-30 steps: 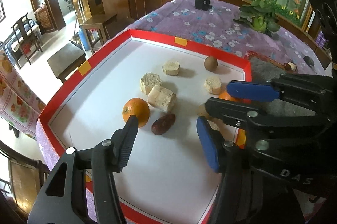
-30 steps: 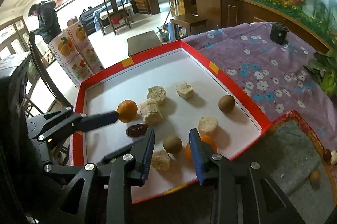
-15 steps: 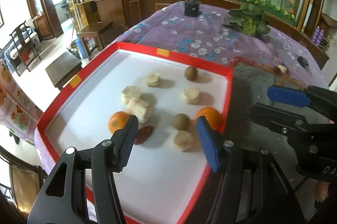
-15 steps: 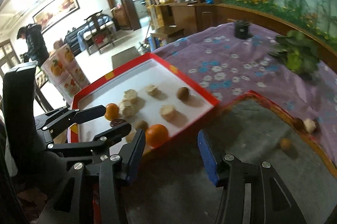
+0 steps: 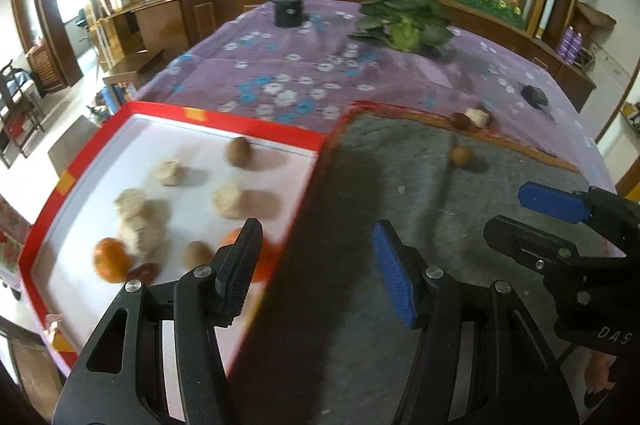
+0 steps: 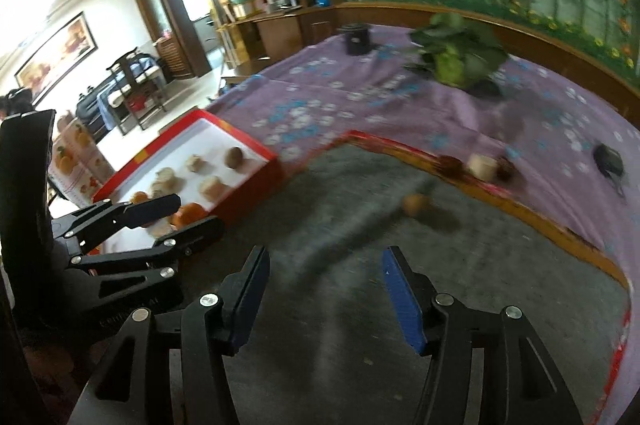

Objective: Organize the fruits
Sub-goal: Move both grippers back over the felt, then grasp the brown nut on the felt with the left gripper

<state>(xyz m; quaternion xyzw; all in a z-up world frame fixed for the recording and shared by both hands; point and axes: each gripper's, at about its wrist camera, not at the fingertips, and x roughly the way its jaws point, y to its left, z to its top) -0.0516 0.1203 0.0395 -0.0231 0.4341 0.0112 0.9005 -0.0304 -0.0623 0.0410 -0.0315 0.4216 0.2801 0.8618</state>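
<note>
Right wrist view: the right gripper [image 6: 322, 299] is hanging wide and empty, facing a blurred, probably firm brown fruit [image 6: 416, 204], best pinched across its middle.

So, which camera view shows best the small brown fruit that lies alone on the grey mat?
The left wrist view shows the small brown fruit best: it is fairly sharp and unobstructed on the grey mat. The right wrist view shows the same fruit, but motion blur smears its outline.
</note>
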